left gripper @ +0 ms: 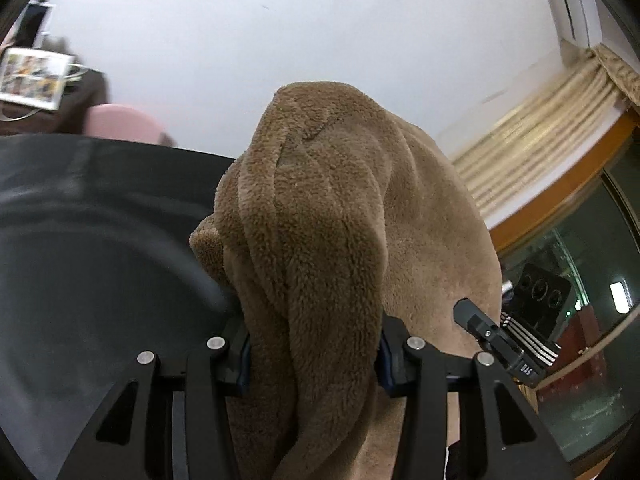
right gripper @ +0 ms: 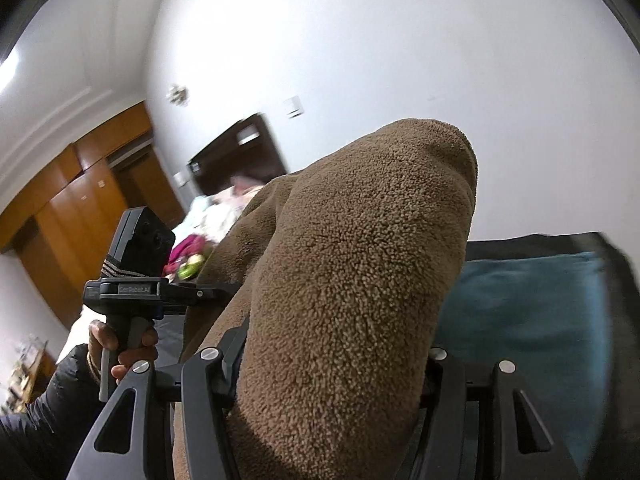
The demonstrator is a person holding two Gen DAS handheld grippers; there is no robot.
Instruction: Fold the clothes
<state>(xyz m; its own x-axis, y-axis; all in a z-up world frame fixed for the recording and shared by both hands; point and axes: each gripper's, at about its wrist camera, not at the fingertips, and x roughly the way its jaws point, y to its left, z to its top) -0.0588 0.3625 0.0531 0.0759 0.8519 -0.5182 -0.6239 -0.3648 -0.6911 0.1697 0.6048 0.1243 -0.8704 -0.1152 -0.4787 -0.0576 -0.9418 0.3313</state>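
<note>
A thick brown fleece garment [left gripper: 332, 208] fills the left wrist view, bunched and lifted off the black tabletop [left gripper: 92, 232]. My left gripper [left gripper: 314, 344] is shut on a fat fold of it, and the cloth hides the fingertips. In the right wrist view the same fleece [right gripper: 360, 248] bulges up between the fingers of my right gripper [right gripper: 336, 364], which is shut on another bunch. The fleece stretches between the two grippers. The right gripper [left gripper: 486, 330] shows at the left view's right edge. The left gripper [right gripper: 188, 292] shows in the right view, held by a hand [right gripper: 120, 350] in a dark sleeve.
A folded teal cloth [right gripper: 532, 304] lies on the black tabletop [right gripper: 560, 242] to the right. A pink chair [left gripper: 120, 122] stands behind the table's far edge. A bed with heaped clothes [right gripper: 208, 220], wooden wardrobes [right gripper: 80, 196], a curtain [left gripper: 532, 124] and a glass cabinet [left gripper: 580, 264] surround the area.
</note>
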